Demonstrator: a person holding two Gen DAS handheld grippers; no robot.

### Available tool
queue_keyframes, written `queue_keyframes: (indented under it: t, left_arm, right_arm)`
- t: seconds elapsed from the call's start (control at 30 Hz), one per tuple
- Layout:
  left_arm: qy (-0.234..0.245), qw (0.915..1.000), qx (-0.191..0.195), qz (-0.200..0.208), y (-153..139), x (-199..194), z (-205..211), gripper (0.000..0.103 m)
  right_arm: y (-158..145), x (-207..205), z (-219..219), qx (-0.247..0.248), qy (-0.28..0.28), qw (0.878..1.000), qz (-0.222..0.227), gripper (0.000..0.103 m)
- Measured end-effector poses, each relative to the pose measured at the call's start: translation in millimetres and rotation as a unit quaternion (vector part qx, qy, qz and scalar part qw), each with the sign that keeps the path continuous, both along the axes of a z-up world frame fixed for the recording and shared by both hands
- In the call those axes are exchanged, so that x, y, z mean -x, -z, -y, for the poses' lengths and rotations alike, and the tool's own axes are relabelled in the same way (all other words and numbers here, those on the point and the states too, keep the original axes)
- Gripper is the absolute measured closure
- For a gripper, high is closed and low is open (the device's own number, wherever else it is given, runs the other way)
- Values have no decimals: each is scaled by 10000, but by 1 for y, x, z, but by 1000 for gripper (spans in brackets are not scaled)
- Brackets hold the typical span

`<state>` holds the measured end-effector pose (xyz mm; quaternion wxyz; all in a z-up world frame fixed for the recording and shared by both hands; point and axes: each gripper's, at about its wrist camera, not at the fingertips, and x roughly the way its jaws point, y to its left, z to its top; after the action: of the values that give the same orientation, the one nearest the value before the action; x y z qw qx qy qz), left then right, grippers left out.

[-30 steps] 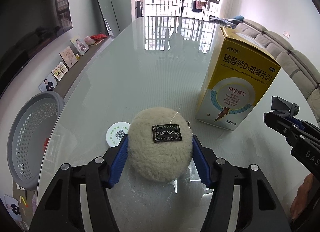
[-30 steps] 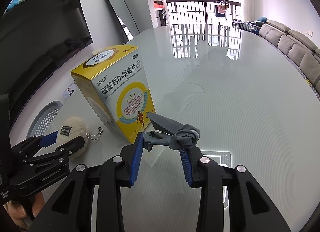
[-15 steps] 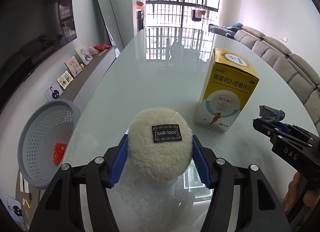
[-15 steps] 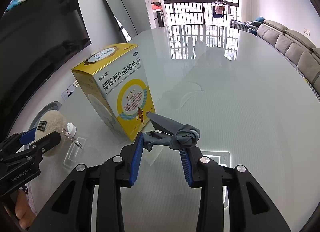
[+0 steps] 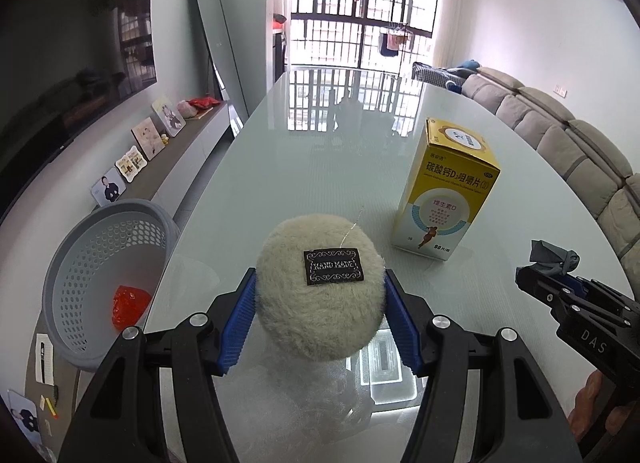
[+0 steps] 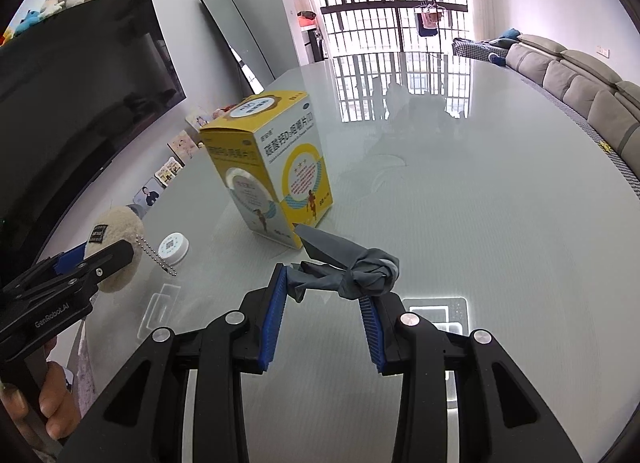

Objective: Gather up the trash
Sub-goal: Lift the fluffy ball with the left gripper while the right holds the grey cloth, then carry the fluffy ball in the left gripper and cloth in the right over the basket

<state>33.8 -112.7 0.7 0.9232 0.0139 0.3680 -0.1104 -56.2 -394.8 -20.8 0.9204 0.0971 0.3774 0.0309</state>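
Observation:
My left gripper (image 5: 320,295) is shut on a round cream fluffy pompom (image 5: 320,287) with a black label and a bead chain, and holds it above the glass table. It also shows in the right wrist view (image 6: 116,247). My right gripper (image 6: 324,287) is shut on a knotted grey bag scrap (image 6: 348,267), held above the table; it shows at the right of the left wrist view (image 5: 552,259). A grey perforated basket (image 5: 96,275) stands on the floor left of the table, with a red scrap (image 5: 128,305) inside.
A tall yellow medicine box (image 5: 444,199) stands upright on the glass table (image 5: 320,151), also in the right wrist view (image 6: 272,167). A small white round lid (image 6: 173,248) lies near the pompom. A low cabinet with photo frames (image 5: 140,143) runs along the left wall; a sofa (image 5: 560,135) is on the right.
My left gripper has risen and pulled back with the pompom, bringing the basket further into view. The right gripper has risen slightly with the grey scrap.

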Motion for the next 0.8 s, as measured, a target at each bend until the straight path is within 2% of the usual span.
queue_keyframes:
  t: [0.47, 0.8]
  left_arm:
    - [-406, 9990, 40, 157, -4, 22, -66, 43]
    - [-999, 9946, -72, 285, -2, 33, -134, 43]
  right_arm:
    - [-14, 21, -73, -105, -553, 9981, 244, 68]
    - [-13, -1, -157, -57, -1202, 9926, 171, 68]
